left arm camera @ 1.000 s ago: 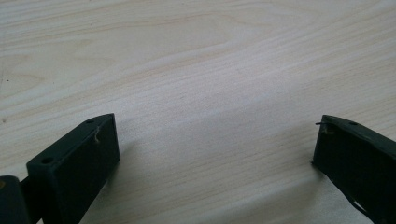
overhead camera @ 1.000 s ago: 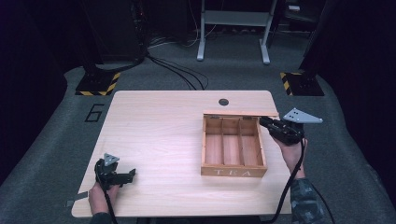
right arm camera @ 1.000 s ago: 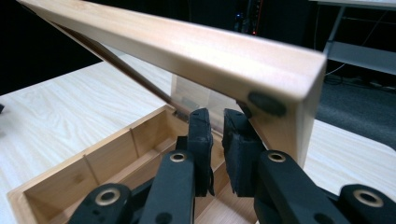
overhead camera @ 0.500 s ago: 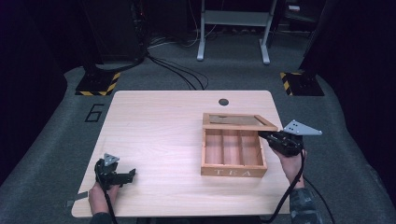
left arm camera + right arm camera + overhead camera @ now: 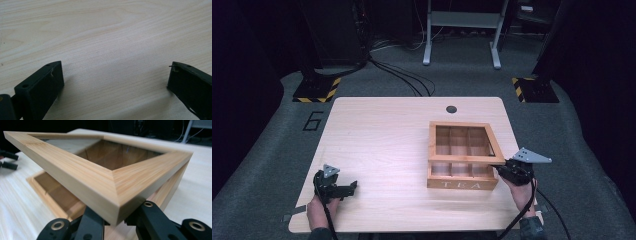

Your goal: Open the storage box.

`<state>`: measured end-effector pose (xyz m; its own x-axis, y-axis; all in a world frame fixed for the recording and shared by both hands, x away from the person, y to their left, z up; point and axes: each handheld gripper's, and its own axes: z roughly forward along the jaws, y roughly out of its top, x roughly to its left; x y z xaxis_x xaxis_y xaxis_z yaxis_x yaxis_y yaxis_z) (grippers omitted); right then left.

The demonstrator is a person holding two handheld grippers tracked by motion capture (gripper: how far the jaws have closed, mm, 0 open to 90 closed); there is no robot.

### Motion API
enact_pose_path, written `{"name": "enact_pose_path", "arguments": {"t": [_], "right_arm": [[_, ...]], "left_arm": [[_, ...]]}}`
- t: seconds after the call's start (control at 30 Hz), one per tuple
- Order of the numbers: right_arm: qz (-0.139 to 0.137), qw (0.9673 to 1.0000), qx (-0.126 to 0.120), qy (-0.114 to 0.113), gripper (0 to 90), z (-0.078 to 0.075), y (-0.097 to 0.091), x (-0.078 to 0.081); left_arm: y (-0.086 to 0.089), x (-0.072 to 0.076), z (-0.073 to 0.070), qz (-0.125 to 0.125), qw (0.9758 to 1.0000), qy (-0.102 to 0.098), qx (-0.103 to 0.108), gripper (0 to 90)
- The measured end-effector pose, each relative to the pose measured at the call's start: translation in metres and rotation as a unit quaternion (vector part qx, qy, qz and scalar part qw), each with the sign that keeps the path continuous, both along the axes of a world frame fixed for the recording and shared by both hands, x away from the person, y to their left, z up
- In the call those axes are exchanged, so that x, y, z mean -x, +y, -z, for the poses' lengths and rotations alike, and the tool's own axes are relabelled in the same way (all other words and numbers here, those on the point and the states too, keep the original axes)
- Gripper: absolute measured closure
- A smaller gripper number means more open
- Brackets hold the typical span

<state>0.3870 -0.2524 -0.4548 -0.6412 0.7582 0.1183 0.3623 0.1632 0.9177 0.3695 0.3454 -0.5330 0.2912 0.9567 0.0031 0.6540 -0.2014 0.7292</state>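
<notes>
A wooden tea box (image 5: pixel 462 184) marked TEA stands on the right half of the table (image 5: pixel 382 135). Its windowed lid (image 5: pixel 459 159) hangs tilted a little above the compartments, hinged at the far side. My right gripper (image 5: pixel 499 169) is shut on the lid's near right corner; in the right gripper view the jaws pinch the lid (image 5: pixel 100 180) from below at my right gripper (image 5: pixel 117 220), with the box's inside (image 5: pixel 57 197) beneath. My left gripper (image 5: pixel 352 187) rests at the table's front left, open. Bare wood (image 5: pixel 105 37) lies between the jaws of my left gripper (image 5: pixel 115 72).
A round black cable hole (image 5: pixel 451 109) sits near the table's far edge, behind the box. On the floor are a painted 6 (image 5: pixel 313 120), striped black-and-yellow bases (image 5: pixel 317 90) (image 5: pixel 534 89), cables and a white stand (image 5: pixel 462 30).
The right gripper has swung the lid down toward me, from standing open at the back to nearly flat over the box. The left gripper has stayed put.
</notes>
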Motion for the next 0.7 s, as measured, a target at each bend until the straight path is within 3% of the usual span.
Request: {"name": "enact_pose_path", "arguments": {"t": [0.3, 0.43, 0.47, 0.7], "right_arm": [[-0.008, 0.9999, 0.003, 0.005, 80.7, 0.018, -0.003, 0.011], [-0.004, 0.9999, 0.011, 0.011, 81.7, 0.023, -0.005, 0.017], [-0.005, 0.9996, 0.024, 0.016, 81.6, 0.027, -0.003, 0.019], [0.006, 0.9998, 0.015, 0.013, 81.6, 0.026, -0.008, 0.03]], "left_arm": [[0.0, 0.0, 0.0, -0.001, 1.0, 0.0, 0.001, 0.4], [0.0, 0.0, 0.0, -0.001, 1.0, 0.0, 0.0, 0.4], [0.0, 0.0, 0.0, -0.002, 1.0, 0.0, 0.0, 0.4], [0.0, 0.0, 0.0, -0.002, 1.0, 0.0, 0.0, 0.5]]}}
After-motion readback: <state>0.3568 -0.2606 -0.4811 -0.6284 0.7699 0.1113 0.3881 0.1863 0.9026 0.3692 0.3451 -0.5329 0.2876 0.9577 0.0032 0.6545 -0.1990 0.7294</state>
